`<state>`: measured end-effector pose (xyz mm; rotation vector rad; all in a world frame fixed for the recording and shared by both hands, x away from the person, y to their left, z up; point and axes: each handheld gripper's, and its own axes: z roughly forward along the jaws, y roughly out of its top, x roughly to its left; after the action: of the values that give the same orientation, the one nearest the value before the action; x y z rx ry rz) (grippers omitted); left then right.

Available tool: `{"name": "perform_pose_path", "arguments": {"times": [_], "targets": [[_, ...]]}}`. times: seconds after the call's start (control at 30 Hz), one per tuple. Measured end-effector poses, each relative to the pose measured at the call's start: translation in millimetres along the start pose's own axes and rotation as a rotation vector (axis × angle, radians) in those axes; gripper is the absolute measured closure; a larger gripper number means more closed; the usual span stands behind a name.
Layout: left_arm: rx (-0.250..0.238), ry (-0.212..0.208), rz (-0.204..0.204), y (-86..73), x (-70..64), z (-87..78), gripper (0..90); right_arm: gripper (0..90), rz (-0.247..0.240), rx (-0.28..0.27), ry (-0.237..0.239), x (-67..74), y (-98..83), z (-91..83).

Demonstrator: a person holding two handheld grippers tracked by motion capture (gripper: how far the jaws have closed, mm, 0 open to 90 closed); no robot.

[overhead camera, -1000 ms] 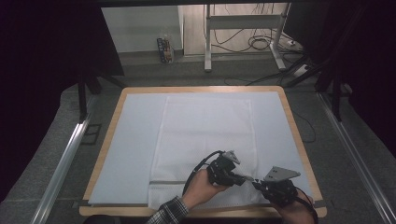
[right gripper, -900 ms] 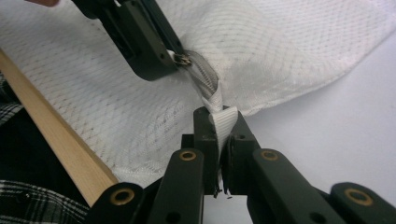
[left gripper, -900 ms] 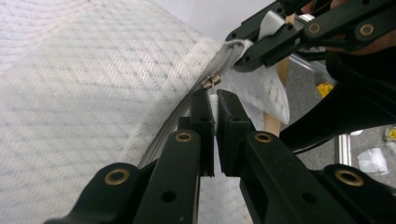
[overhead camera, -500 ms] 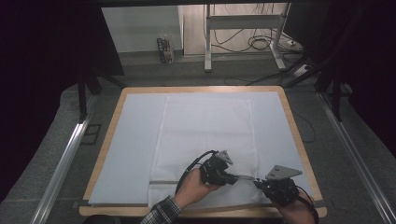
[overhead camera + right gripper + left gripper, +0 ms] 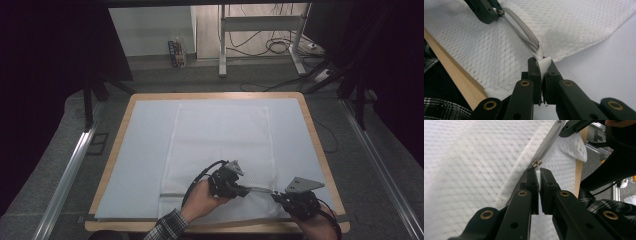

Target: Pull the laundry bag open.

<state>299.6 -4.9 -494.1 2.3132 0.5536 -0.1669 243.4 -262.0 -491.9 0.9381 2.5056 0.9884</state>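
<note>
A white mesh bag [image 5: 220, 135] lies flat on the padded table, its grey zipper [image 5: 260, 190] running along the near edge. My left gripper [image 5: 246, 190] is shut on the white pull tab [image 5: 538, 175] just behind the metal slider [image 5: 536, 163]. My right gripper [image 5: 275, 195] is shut on the white fabric loop [image 5: 544, 62] at the zipper's end. The right gripper view has the zipper [image 5: 524, 32] stretched taut and parted between my jaws and the left gripper [image 5: 484, 10]. The bag's near right corner is lifted off the pad.
A white pad [image 5: 145, 145] covers the table inside a wooden rim [image 5: 311, 125]. Metal rails [image 5: 70, 170] run along both sides on the grey floor. Desk legs and cables [image 5: 280, 45] lie beyond the far edge. A plaid sleeve [image 5: 167, 227] enters at the bottom.
My left gripper has slid left along the bag's near edge with the pull tab, so the stretch of zipper between the two grippers is longer. The right gripper has stayed put.
</note>
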Motion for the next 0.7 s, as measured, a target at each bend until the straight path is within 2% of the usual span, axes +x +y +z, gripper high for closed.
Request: {"name": "perform_pose_path", "arguments": {"times": [0.17,0.43,0.53,0.7], "targets": [[0.005,0.01,0.005,-3.2,1.3,-6.4,87.0,85.6,0.001,-0.001,0.005,0.3,0.4,0.1],[-0.013,0.003,-0.036,-16.3,5.7,-13.1,87.0,85.5,-0.001,0.002,0.006,0.5,0.2,0.7],[-0.018,-0.008,-0.041,-18.7,6.9,-15.2,87.0,85.4,-0.001,0.0,0.009,0.3,0.0,0.5],[-0.017,-0.001,-0.042,-22.5,7.8,-17.1,87.0,85.3,-0.003,0.003,0.012,0.5,-0.2,1.0]]}}
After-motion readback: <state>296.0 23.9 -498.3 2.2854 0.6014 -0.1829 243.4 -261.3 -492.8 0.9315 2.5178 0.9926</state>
